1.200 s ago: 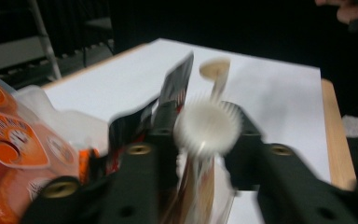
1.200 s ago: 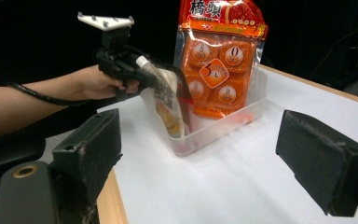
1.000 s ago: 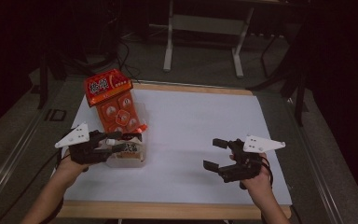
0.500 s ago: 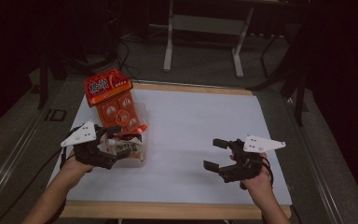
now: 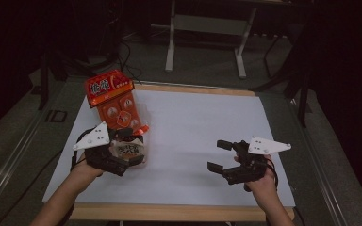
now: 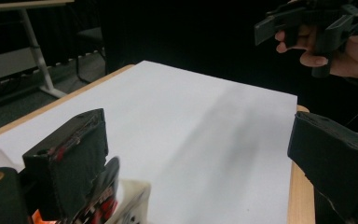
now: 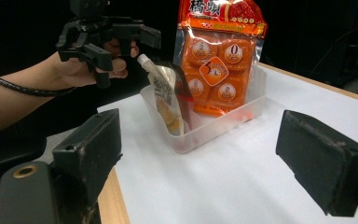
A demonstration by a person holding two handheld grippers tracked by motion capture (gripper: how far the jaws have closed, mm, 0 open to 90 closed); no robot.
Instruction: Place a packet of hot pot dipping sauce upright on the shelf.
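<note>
A clear plastic tray (image 7: pixel 223 123) at the paper's left side holds a tall orange snack bag (image 5: pixel 115 101) and a spouted pouch (image 7: pixel 165 98) leaning in front of it. My left gripper (image 5: pixel 129 149) hovers just over the pouch (image 5: pixel 131 151). Its jaws have just been opening and stand wide, with nothing pressed between them. In the left gripper view the pouch top (image 6: pixel 116 200) sits low beside one jaw of the left gripper (image 6: pixel 200 135). My right gripper (image 5: pixel 219 155) stands open and empty over bare paper at the right.
White paper (image 5: pixel 198 122) covers the wooden table top, whose front edge (image 5: pixel 179 213) runs near both forearms. Beyond the table there is dark floor with a metal stand (image 5: pixel 205 28) and cables.
The left gripper's jaws have spread and let go of the pouch, and the hand has lifted and shifted a little to the right. The pouch stays in the tray. The right hand has kept still.
</note>
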